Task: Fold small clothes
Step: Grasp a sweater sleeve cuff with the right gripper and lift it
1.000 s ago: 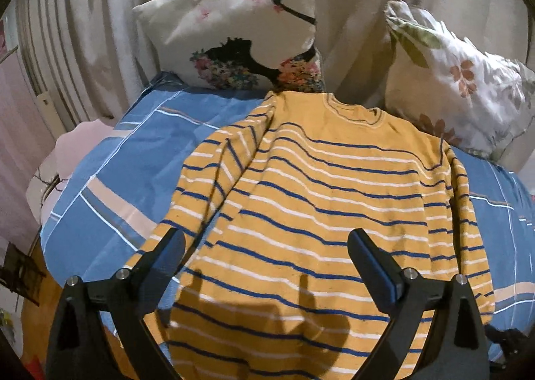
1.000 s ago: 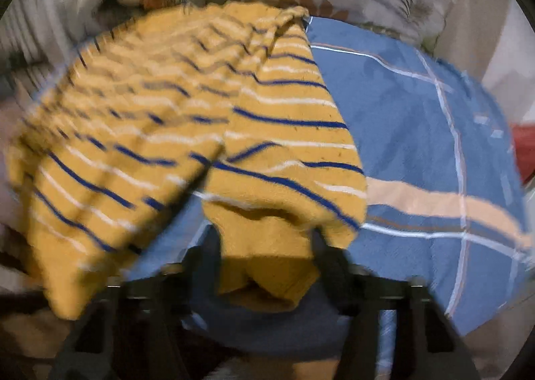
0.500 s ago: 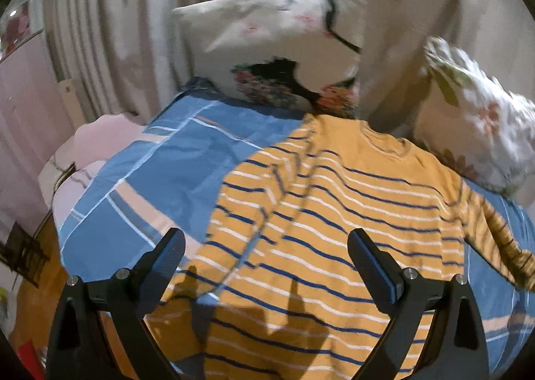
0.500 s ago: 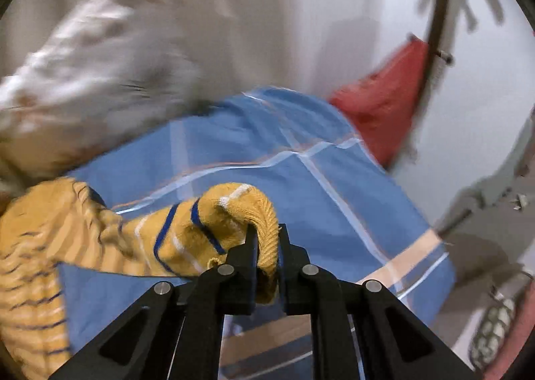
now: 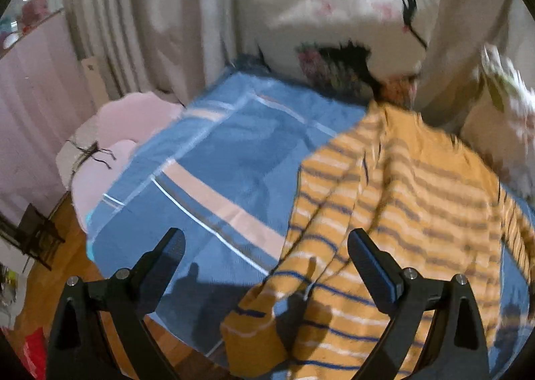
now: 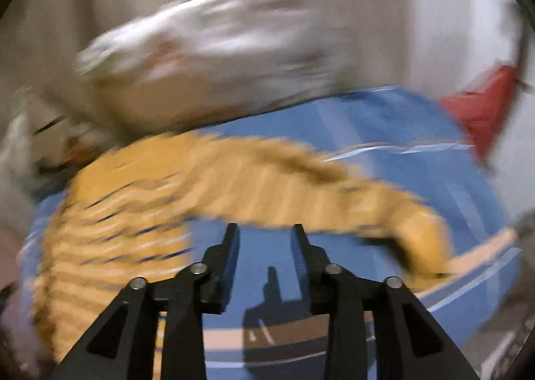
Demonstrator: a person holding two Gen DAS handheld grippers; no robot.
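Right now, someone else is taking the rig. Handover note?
Left hand-held gripper: open, empty, above the bed's near edge beside the sweater.
Right hand-held gripper: open, empty, over the bed.
Sweater: flat on the bed, collar toward the pillows; right sleeve stretched out sideways, left sleeve lying along the body.
Done: spread out.
Left: every fold.

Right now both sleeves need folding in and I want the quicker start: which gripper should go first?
Probably the right gripper: its open fingers point at the outstretched sleeve of the sweater.
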